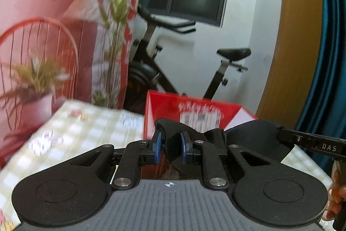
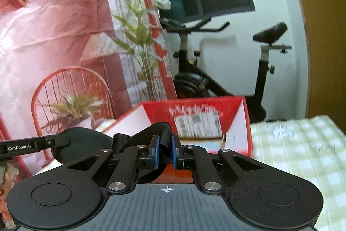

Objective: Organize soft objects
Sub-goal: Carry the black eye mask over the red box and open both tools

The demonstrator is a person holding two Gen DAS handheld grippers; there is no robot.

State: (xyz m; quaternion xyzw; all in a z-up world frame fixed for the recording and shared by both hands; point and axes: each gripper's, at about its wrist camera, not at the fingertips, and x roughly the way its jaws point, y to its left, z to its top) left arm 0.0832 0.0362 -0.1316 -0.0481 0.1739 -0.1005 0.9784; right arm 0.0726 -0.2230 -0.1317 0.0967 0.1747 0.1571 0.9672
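Observation:
A black soft eye mask [image 1: 255, 138] hangs stretched between both grippers above the table. In the left wrist view my left gripper [image 1: 172, 145] is shut on one folded end of it, black fabric pinched between the blue pads [image 1: 158, 145]. My right gripper [image 1: 283, 133] reaches in from the right and clamps the mask's other lobe. In the right wrist view the right gripper [image 2: 165, 151] is shut on a black fold and strap of the mask [image 2: 86, 144], and the left gripper [image 2: 67, 140] grips its far lobe at the left.
An open red cardboard box [image 1: 190, 109] [image 2: 194, 116] stands just behind the mask on a table with a green checked cloth [image 1: 86, 129] [image 2: 292, 148]. Behind are an exercise bike [image 2: 216, 79], a pink printed backdrop [image 2: 54, 25] and a wooden door [image 1: 298, 36]. A hand [image 1: 337, 192] shows at the right edge.

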